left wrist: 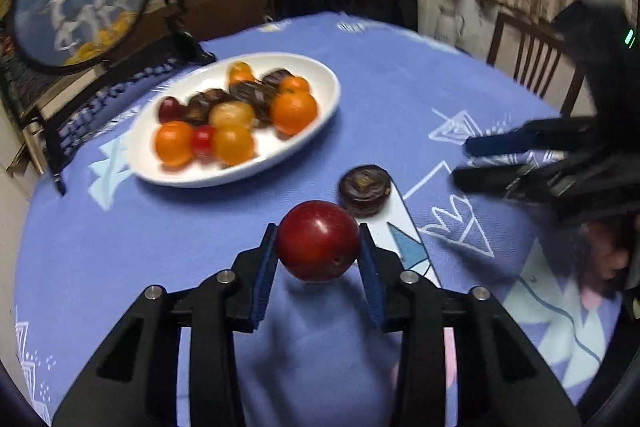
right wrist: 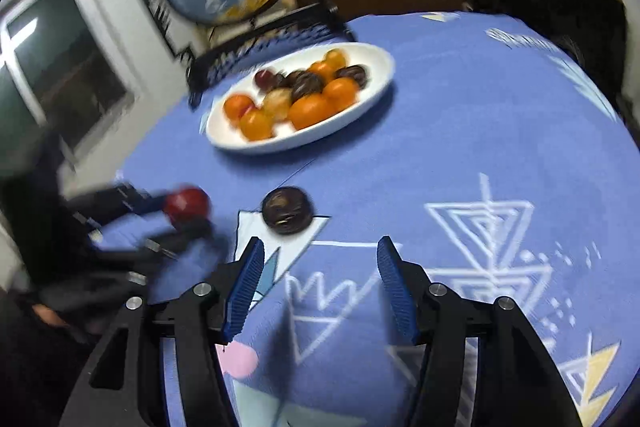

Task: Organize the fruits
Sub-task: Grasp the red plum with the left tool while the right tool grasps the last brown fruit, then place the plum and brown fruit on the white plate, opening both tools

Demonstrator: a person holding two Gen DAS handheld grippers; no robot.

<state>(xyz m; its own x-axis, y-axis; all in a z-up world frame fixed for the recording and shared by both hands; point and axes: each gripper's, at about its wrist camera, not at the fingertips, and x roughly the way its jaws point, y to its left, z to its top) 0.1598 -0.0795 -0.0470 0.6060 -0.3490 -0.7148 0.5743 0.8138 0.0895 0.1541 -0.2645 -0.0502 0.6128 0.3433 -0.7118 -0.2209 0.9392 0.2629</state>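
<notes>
A: From the left wrist we see our left claw [left wrist: 319,241] clamped on a red plum [left wrist: 318,239], both blue pads pressed to its sides, lifted above the blue patterned counter [left wrist: 160,219].

B: Just beyond it a dark brown round fruit [left wrist: 365,190] lies on the cloth. Farther back, the white oval plate [left wrist: 316,125] holds oranges, dark fruits and small red ones. Our right claw [left wrist: 464,163] shows at the right edge, its fingers apart.

A: From the right wrist, our right claw [right wrist: 320,287] stands wide and holds nothing.

B: The dark fruit [right wrist: 287,210] sits just ahead of its left pad. Our left claw [right wrist: 188,207] grips the plum [right wrist: 187,203] at far left, blurred. The plate [right wrist: 360,107] lies well beyond.
</notes>
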